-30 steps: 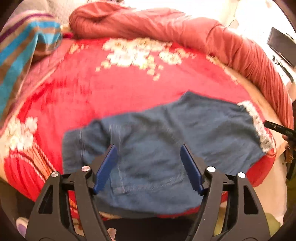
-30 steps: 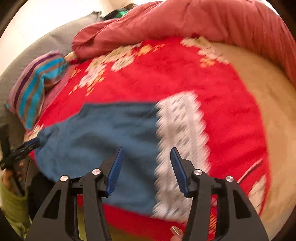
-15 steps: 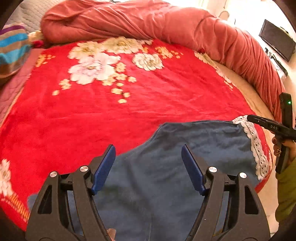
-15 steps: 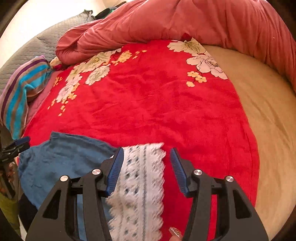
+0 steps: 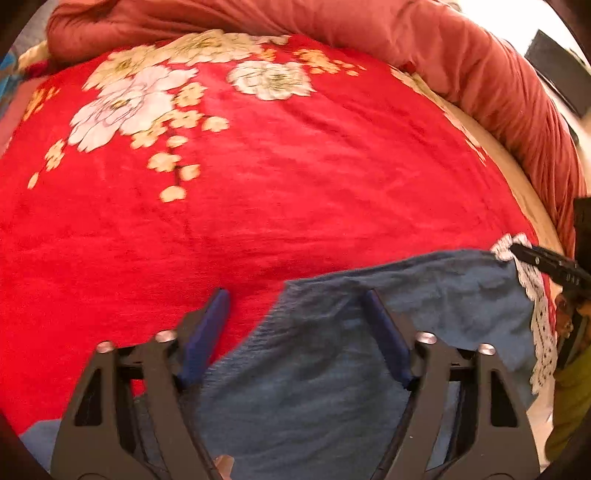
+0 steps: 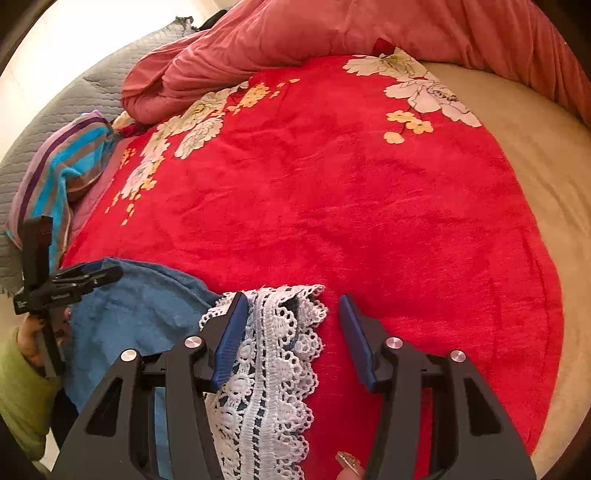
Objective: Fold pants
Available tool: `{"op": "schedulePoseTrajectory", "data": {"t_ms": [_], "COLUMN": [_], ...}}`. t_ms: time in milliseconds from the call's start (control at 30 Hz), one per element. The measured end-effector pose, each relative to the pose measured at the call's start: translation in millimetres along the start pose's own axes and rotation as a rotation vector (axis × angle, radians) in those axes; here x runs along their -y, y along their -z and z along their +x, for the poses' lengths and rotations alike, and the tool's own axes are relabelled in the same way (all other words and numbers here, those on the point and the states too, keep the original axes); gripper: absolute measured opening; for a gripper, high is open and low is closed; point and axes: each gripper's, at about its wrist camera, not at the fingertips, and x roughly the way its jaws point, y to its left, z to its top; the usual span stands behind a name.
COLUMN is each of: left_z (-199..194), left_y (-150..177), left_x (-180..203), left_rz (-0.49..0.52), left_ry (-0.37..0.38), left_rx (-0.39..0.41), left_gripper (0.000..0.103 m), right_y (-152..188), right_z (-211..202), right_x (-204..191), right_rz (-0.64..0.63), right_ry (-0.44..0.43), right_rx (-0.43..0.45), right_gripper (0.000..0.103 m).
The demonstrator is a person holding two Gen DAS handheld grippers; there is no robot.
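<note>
Nearest the lens, the left gripper (image 5: 295,317) stood wide open with nothing between its blue pads, hovering over the blue denim pants with a white lace hem (image 5: 332,369). The cloth ran under its right finger and out past the tips; the left finger sat over bare blanket, so the garment's edge cut diagonally between the two pads. Whether either pad touched the fabric could not be told.

Across on the other side, the right gripper (image 6: 290,314) was just as wide open and empty, its left pad (image 6: 231,339) over the inner edge of the white lace hem (image 6: 273,369), its right pad over red pile. The lace band ran straight out along the finger line, and its far corner lay just beyond the tips.

So the pants lay at the near edge of the red floral plush blanket (image 6: 351,203), long axis running side to side from one gripper to the other: denim end nearer the left, lace end under the right. The fold, as I judged it, hinged on that, each hand taking its own end.

Farther off the blanket lay open, then the rolled pink-red quilt (image 5: 369,29), with a striped cushion (image 6: 62,177) at the right view's left side.
</note>
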Motion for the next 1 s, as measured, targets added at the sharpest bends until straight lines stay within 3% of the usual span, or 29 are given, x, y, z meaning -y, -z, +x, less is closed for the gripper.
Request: {"op": "schedulePoseTrajectory", "data": {"t_ms": [33, 67, 100, 233, 400, 600, 733, 800, 833, 867, 900, 1000], "left_z": [-0.8, -2.5, -4.0, -22.6, -27.3, 3.3, 4.5, 0.6, -3.7, -9.6, -17.7, -45.2], "left_y": [0.4, 1.9, 2.5, 0.4, -10.9, -2.4, 0.7, 1.9, 2.7, 3.0, 4.4, 12.4], "left_x": [4.8, 11.5, 15.1, 20.1, 18.0, 11.0, 6.7, 2.5, -0.5, -4.0, -7.0, -15.4], "left_rz": [0.018, 0.042, 0.061, 0.098, 0.069, 0.035, 0.039, 0.027, 0.013, -0.004, -0.02, -0.053], "left_ry": [0.013, 0.027, 0.018, -0.011, -0.011, -0.045, -0.041, -0.046, -0.065, -0.101, -0.123, -0.142], "left_rx": [-0.002, -0.006, -0.004, 0.067, 0.106, 0.053, 0.071, 0.075, 0.078, 0.082, 0.085, 0.131], "left_gripper": [0.014, 0.005, 0.003, 0.001, 0.001, 0.002, 0.007, 0.014, 0.024, 0.035, 0.038, 0.04], "right_y": [-0.2, 0.1, 0.2, -3.5, -20.7, -21.7, -17.0, -16.1, -16.3, -16.2, -16.2, -9.3], "right_z": [0.5, 1.3, 1.6, -9.4, -27.0, 9.6, 19.1, 15.8, 12.3, 7.0, 0.3, -28.0], "right_x": [0.2, -0.5, -1.9, -5.9, -3.6, -3.4, 0.5, 0.4, -0.6, -1.9, -3.8, -12.8], "right_rz": [0.0, -0.001, -0.004, -0.006, 0.009, -0.051, -0.044, -0.049, -0.057, -0.06, -0.061, -0.082], "right_ry": [-0.011, -0.031, -0.039, -0.062, -0.069, 0.064, 0.087, 0.107, 0.123, 0.147, 0.171, 0.212], "right_rx": [-0.001, -0.002, -0.004, 0.036, 0.134, 0.059, 0.054, 0.061, 0.063, 0.071, 0.084, 0.153], "right_gripper": [0.038, 0.031, 0.025, 0.018, 0.013, 0.015, 0.019, 0.031, 0.034, 0.047, 0.055, 0.059]}}
